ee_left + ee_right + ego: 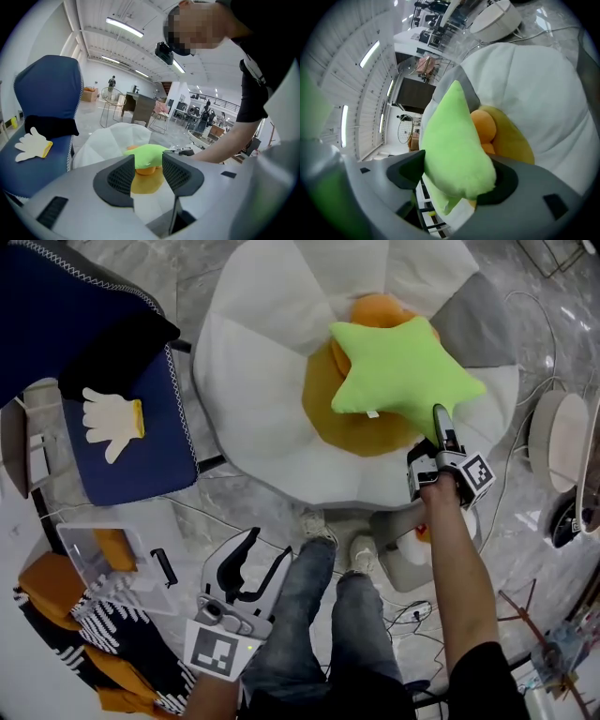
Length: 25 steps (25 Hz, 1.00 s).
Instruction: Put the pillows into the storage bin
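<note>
A wide white petal-shaped storage bin (253, 381) with an orange middle lies on the floor. A green star pillow (398, 371) rests over that middle, on top of an orange pillow (380, 307). My right gripper (439, 414) is at the star's near point, and in the right gripper view that green point (457, 154) fills the gap of the right gripper (459, 174), with both pads against it. My left gripper (268, 549) hangs low near the person's knees, open and empty. Between the jaws of the left gripper (149, 165), the star pillow (149, 155) shows far off.
A blue chair (141, 442) stands left of the bin with a white hand-shaped cushion (111, 423) on its seat. A clear plastic box (98, 559) and patterned orange and black cloth (112, 643) lie at the lower left. Cables and a round white device (553, 442) are at the right.
</note>
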Tool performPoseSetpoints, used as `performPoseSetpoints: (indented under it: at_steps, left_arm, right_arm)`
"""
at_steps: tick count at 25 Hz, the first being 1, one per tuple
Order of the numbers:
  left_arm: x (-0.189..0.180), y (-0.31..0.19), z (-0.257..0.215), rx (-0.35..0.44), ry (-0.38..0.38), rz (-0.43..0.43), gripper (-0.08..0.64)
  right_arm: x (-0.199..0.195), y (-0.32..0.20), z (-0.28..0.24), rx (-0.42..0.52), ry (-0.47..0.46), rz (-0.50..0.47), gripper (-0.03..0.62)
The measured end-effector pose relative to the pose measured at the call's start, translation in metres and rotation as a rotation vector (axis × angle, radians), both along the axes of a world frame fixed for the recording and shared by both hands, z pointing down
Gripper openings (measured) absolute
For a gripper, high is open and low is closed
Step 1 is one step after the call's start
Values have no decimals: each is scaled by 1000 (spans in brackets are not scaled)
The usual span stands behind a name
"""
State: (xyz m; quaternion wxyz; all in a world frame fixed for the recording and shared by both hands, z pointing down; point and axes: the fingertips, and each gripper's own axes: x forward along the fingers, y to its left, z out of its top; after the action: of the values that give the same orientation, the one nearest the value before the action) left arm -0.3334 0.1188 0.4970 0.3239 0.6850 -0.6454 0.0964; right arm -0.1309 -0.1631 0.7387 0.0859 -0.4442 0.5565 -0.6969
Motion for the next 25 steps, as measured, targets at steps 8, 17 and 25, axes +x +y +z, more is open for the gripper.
performPoseSetpoints:
  at_steps: [8,17,25]
  left_arm:
    - [37,0,-23,13,30,7,199]
    - [89,-13,-62,100,15,69,199]
    - [169,-26,-78,130,20,199,199]
  right_arm:
    - [-1,-9,-68,105,79,-138,244]
    - [96,37,-165,213,109,-263,229]
    - [232,107,-224,269,196,-304,229]
